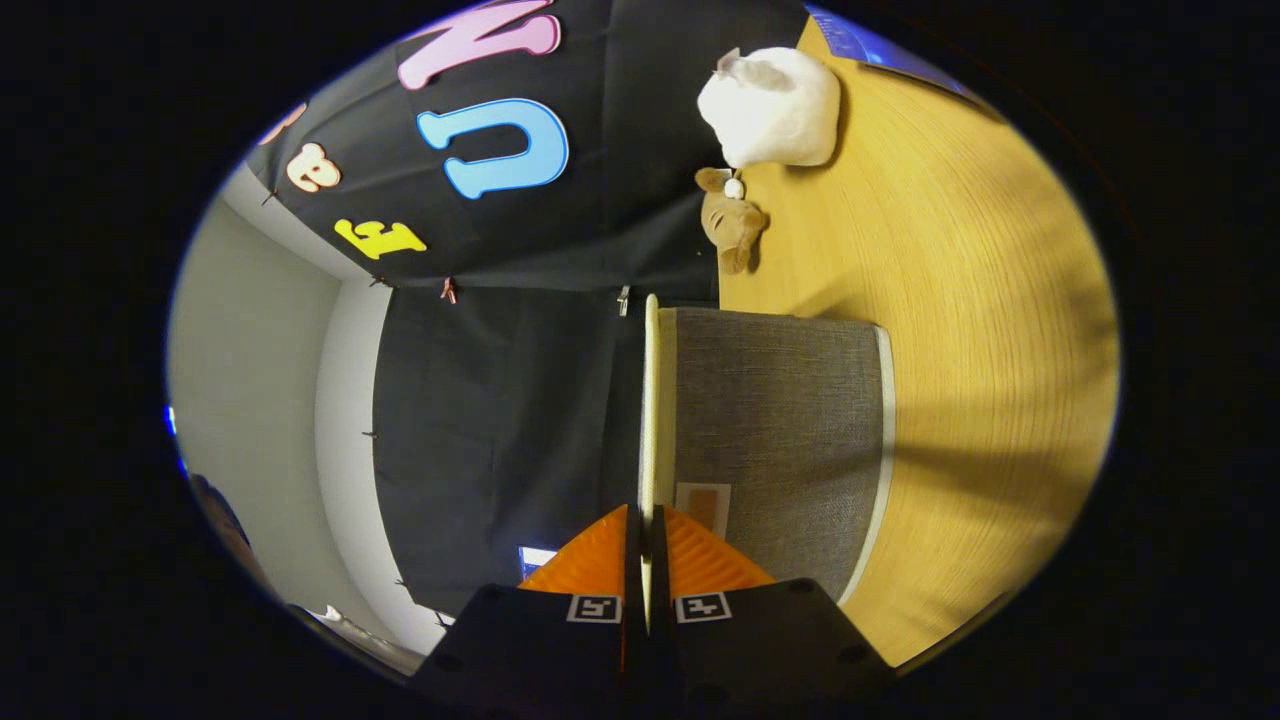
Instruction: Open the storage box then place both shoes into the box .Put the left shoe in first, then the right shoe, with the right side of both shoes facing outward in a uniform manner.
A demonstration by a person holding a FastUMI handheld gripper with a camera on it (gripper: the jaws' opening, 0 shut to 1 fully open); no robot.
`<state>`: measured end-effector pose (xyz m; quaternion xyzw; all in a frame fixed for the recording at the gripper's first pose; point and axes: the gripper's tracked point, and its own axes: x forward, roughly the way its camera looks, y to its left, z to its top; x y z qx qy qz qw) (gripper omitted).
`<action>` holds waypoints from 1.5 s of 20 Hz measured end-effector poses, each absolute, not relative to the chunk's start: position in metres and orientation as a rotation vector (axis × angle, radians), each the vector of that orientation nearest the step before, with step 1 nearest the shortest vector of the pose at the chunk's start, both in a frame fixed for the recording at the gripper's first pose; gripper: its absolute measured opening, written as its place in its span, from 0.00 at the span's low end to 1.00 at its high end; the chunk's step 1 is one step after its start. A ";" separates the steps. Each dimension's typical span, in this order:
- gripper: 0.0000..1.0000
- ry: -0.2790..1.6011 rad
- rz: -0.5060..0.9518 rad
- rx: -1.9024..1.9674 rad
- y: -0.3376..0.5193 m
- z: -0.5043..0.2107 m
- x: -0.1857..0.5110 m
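Observation:
The whole view is rolled on its side, so the wooden table (990, 300) runs up the right. A grey fabric storage box (780, 430) with a pale trim stands on it just beyond my fingers. Its thin cream lid (651, 400) shows edge-on, running straight ahead from between my fingers. My gripper (645, 520) is shut on the near edge of that lid, one finger on each face. A small tag (703, 507) sits on the grey side close to the fingertips. The inside of the box is hidden.
A white plush toy (775, 105) and a small brown plush toy (733, 225) lie on the table beyond the box, against the black cloth wall (500, 400). A pale room wall (260, 400) shows past the cloth.

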<state>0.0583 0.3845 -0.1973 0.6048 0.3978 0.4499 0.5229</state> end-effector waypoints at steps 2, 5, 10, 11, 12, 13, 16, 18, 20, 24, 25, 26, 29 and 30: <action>0.05 0.934 1.061 1.419 0.382 -0.186 0.058; 0.05 0.893 1.041 1.364 0.381 -0.156 0.064; 0.05 0.838 1.017 1.185 0.396 -0.102 0.074; 0.05 0.822 1.017 1.153 0.400 -0.090 0.075; 0.05 0.805 1.022 1.136 0.405 -0.077 0.076; 0.05 0.792 1.026 1.125 0.412 -0.064 0.078; 0.05 0.769 1.044 1.050 0.443 -0.033 0.077; 0.05 0.744 1.069 0.982 0.472 -0.014 0.075; 0.05 0.725 1.096 0.947 0.503 0.004 0.071; 0.05 0.738 1.117 0.928 0.569 0.009 0.069; 0.06 0.735 1.115 0.925 0.582 0.008 0.068; 0.08 0.731 1.114 0.916 0.594 0.008 0.068; 0.12 0.720 1.113 0.893 0.617 0.008 0.068; 0.14 0.718 1.107 0.877 0.622 0.004 0.069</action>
